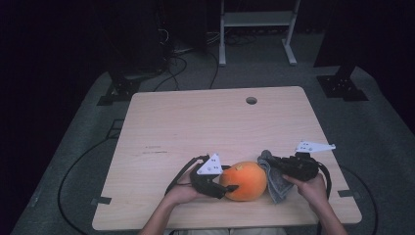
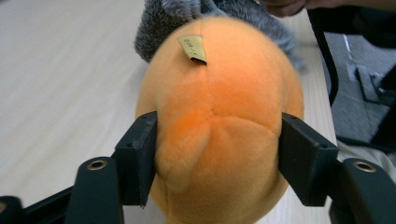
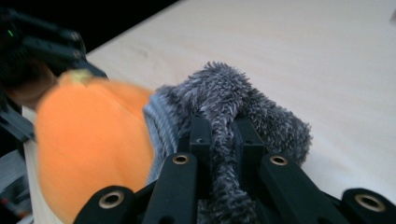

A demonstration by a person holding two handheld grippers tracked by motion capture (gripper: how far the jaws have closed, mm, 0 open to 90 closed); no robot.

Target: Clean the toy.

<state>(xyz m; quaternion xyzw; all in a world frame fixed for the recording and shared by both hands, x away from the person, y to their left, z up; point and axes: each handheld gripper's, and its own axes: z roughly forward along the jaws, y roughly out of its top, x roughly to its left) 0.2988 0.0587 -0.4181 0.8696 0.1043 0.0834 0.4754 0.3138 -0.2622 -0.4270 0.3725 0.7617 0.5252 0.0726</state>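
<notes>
A round orange plush toy (image 1: 243, 181) lies near the table's front edge, with a small tag on top (image 2: 192, 47). My left gripper (image 1: 229, 177) comes at it from the left. In the left gripper view its two black jaws press into the plush (image 2: 219, 107) on both sides. A grey fuzzy cloth (image 1: 276, 188) lies against the plush's right side. My right gripper (image 1: 269, 164) is shut on a fold of that cloth (image 3: 275, 121), and the pinched strip runs between the jaws (image 3: 223, 135). The orange plush (image 3: 88, 140) shows blurred at left there.
The light wooden table (image 1: 195, 122) has a round cable hole (image 1: 251, 100) near its far edge. A white metal frame (image 1: 257, 19) stands on the floor behind, and cables (image 1: 73, 171) trail over the grey carpet at left.
</notes>
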